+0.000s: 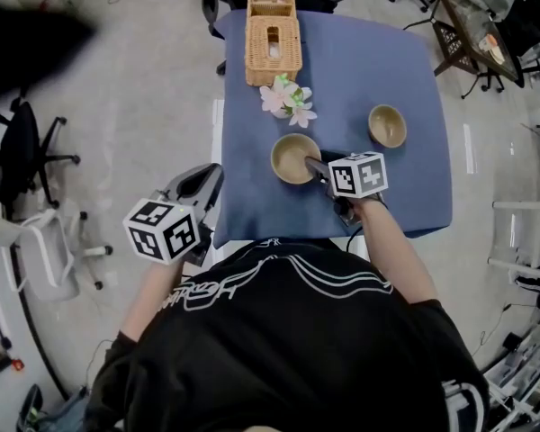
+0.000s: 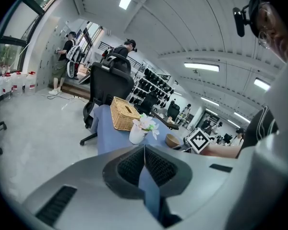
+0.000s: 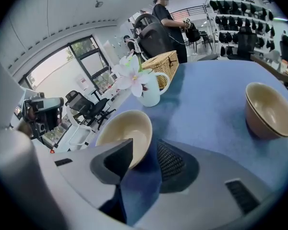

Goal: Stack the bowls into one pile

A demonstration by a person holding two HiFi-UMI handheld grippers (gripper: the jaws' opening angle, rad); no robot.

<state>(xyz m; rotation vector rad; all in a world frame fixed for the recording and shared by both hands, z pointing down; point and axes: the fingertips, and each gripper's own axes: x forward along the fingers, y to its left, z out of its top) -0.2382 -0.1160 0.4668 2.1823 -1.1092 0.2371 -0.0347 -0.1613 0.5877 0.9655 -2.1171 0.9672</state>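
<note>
Right tongs (image 3: 145,150) straddle the near bowl (image 3: 122,131) rim, parted, not clamped. Bowl sits on counter (image 3: 206,90) just nearside of flower cup (image 3: 149,92); second bowl (image 3: 269,110) right of cup. Left tongs (image 2: 144,150) clenched, empty. Step: grasp. Next: clamp rim, lift level.

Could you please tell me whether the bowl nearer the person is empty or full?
Empty: the near bowl shows only its bare beige inside.

Beige bowls (image 1: 387,126), blue tablecloth (image 1: 369,61), tan woven basket (image 1: 273,39), pale pink flowers (image 1: 286,99), black white-lined shirt (image 1: 288,358)
</note>
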